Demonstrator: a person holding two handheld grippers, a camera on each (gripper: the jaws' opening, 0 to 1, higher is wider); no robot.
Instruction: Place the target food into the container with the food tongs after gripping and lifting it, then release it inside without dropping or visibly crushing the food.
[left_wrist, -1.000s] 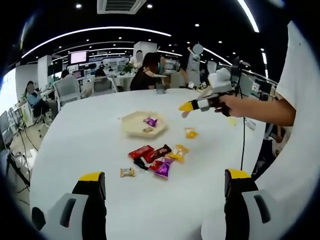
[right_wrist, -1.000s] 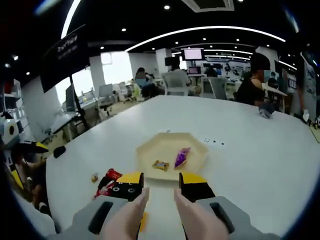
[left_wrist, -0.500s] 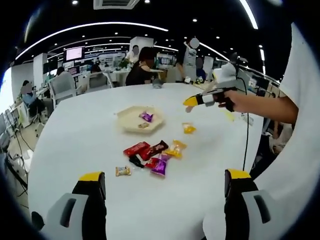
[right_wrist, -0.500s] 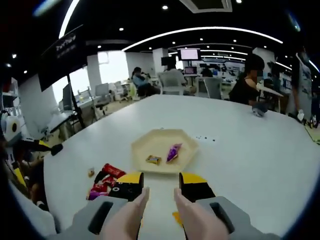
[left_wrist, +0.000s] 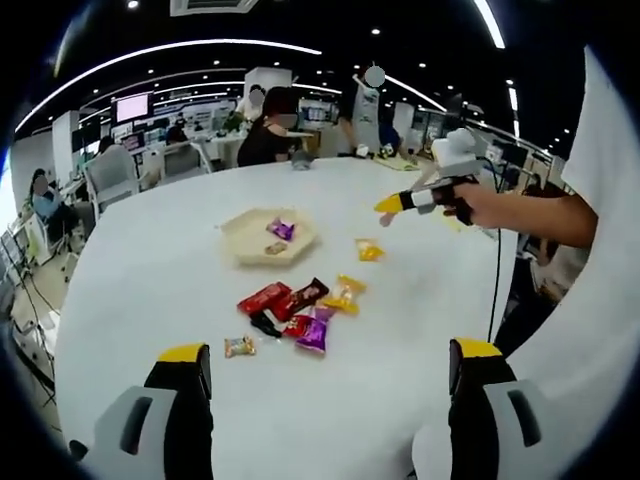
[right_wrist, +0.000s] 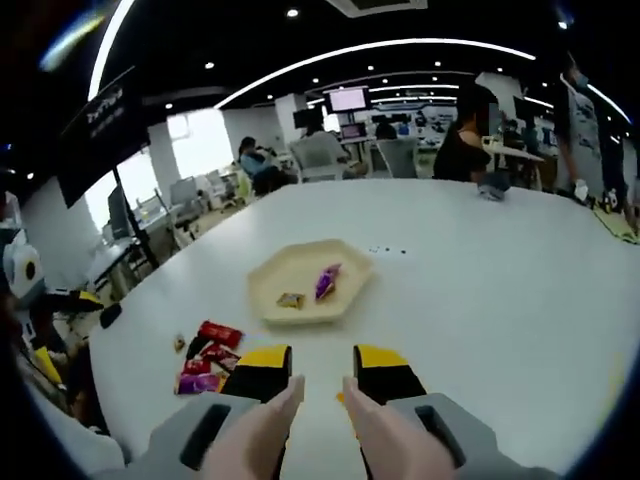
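A large white table (left_wrist: 180, 290) is seen in both views, with a pale hexagonal tray (left_wrist: 256, 238) set toward its middle. In the tray a purple-wrapped sweet (left_wrist: 279, 229) and a small brown-and-gold sweet (left_wrist: 275, 247) are lying side by side, apart from each other; the same tray (right_wrist: 300, 279) is seen in the right gripper view with the purple sweet (right_wrist: 324, 282) and the small sweet (right_wrist: 290, 299) inside it.

Outside the tray, nearer the table edge by the person, a loose cluster of wrapped snacks is spread: a red packet (left_wrist: 263, 298), a dark brown bar (left_wrist: 304, 295), a purple packet (left_wrist: 315, 332), a yellow packet (left_wrist: 343, 296) and, a little apart, a small tan sweet (left_wrist: 239, 346). A single yellow sweet (left_wrist: 368, 250) lies alone between the cluster and the far side of the table.

The left gripper (left_wrist: 325, 375) is held above the near table edge, its jaws wide apart with nothing between them. The right gripper (right_wrist: 310, 368) is held above the table short of the tray, its jaws parted by a narrow gap and empty; in the left gripper view it (left_wrist: 398, 205) is seen in a hand (left_wrist: 478, 203), well above the table surface.

People are seated at desks beyond the far edge of the table.
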